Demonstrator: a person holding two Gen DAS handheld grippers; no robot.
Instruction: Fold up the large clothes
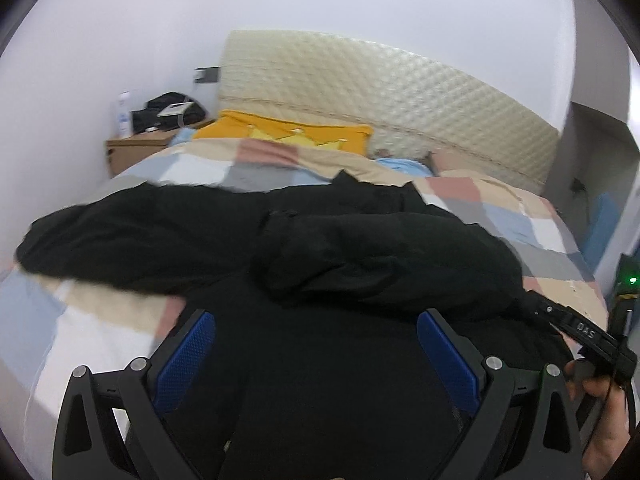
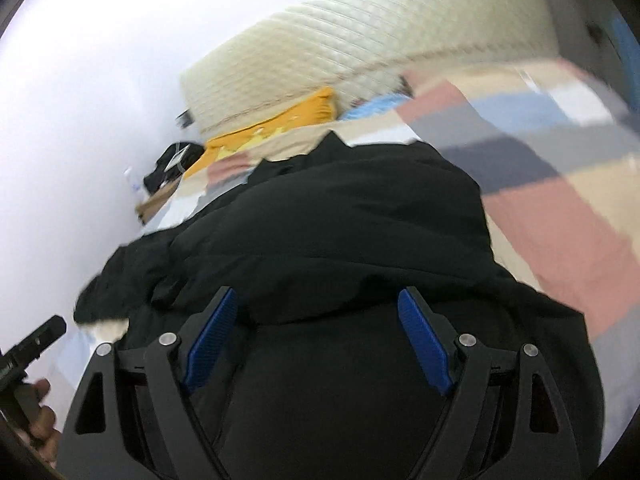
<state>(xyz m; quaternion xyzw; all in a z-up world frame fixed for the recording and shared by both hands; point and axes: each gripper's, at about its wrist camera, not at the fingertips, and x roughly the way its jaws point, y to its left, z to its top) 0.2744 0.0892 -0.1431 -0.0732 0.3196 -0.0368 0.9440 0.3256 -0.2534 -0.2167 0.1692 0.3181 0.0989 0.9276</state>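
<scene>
A large black garment (image 1: 280,248) lies spread across the bed, one sleeve stretched to the left and another folded over its middle. It also fills the right wrist view (image 2: 340,232). My left gripper (image 1: 316,320) is open above the garment's near part, blue pads wide apart, nothing between them. My right gripper (image 2: 318,300) is open too, over the garment's near edge, empty. The right gripper's body (image 1: 580,332) shows at the right of the left wrist view, and the left gripper's body (image 2: 36,340) at the left of the right wrist view.
The bed has a checked quilt (image 1: 540,232) in pastel squares, a quilted cream headboard (image 1: 380,96), and a yellow pillow (image 1: 288,130). A wooden nightstand (image 1: 136,148) with a black bag and a bottle stands at the back left by the white wall.
</scene>
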